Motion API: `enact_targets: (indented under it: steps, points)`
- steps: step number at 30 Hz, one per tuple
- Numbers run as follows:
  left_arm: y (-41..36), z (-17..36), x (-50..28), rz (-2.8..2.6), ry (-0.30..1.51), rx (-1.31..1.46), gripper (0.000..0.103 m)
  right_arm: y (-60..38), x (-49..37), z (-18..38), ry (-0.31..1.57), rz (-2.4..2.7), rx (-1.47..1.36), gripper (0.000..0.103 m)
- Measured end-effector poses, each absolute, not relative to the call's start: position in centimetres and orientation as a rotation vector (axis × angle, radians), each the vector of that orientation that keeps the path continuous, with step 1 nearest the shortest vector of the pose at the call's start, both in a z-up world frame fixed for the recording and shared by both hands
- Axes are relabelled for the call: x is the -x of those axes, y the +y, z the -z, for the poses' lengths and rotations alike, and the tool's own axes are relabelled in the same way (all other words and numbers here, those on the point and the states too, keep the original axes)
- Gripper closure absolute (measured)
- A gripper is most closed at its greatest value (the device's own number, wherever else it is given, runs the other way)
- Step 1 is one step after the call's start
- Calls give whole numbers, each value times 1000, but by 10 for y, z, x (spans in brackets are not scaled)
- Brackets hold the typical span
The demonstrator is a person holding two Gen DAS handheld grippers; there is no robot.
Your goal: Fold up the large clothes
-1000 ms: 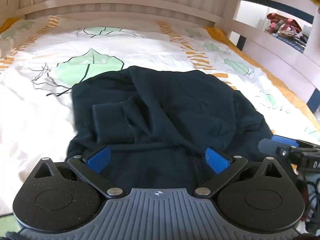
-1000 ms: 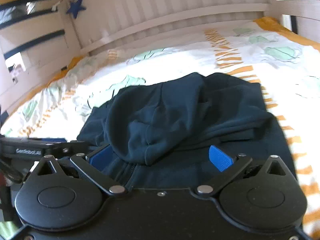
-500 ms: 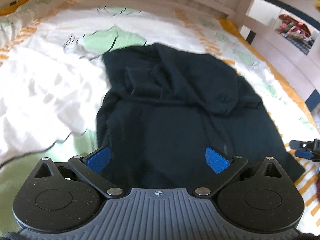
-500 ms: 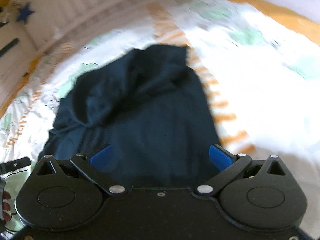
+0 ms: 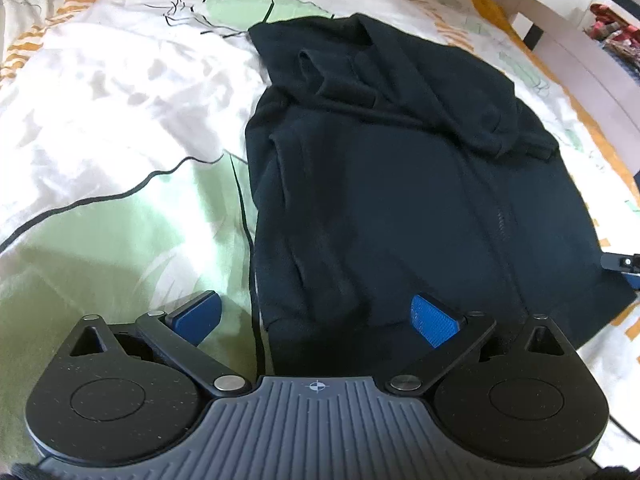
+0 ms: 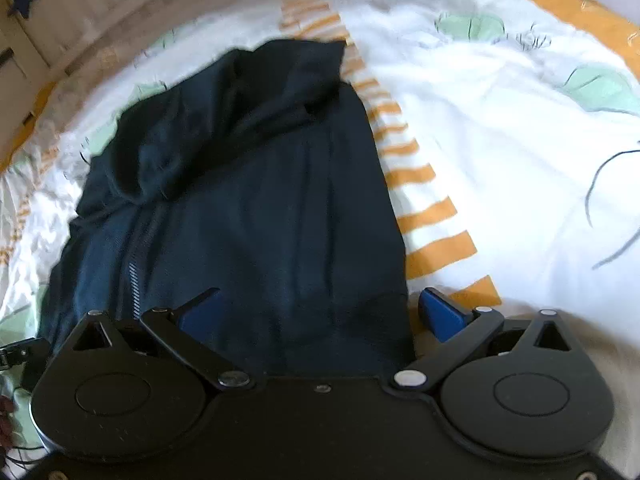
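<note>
My left gripper (image 5: 314, 316) hangs over the near left corner of the hoodie (image 5: 400, 184), jaws spread wide and gripping nothing. The left pad (image 5: 196, 316) sits over the quilt (image 5: 120, 128); the right pad (image 5: 434, 320) sits over dark fabric. The hoodie lies flat on the quilt, zipper (image 5: 500, 220) running toward 12 o'clock, sleeves bunched at the far end. My right gripper (image 6: 320, 312) straddles the hoodie's near right edge, jaws likewise wide apart and empty.
</note>
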State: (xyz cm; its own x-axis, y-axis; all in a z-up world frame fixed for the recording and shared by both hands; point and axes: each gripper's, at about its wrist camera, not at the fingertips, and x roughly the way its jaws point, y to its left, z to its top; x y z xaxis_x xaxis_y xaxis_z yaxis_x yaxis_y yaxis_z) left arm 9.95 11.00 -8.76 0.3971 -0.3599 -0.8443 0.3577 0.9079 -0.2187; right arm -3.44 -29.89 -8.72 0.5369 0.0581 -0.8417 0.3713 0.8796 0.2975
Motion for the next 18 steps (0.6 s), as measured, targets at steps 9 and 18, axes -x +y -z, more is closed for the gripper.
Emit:
enact_targets:
  steps: [9,18]
  points:
    - [108,99,-106,486,1129,16,0,-311,38,91,1060,97,-556,1]
    - [101,100,-103,518,1143,6,0,-311,43,87,1090,2,-596,1]
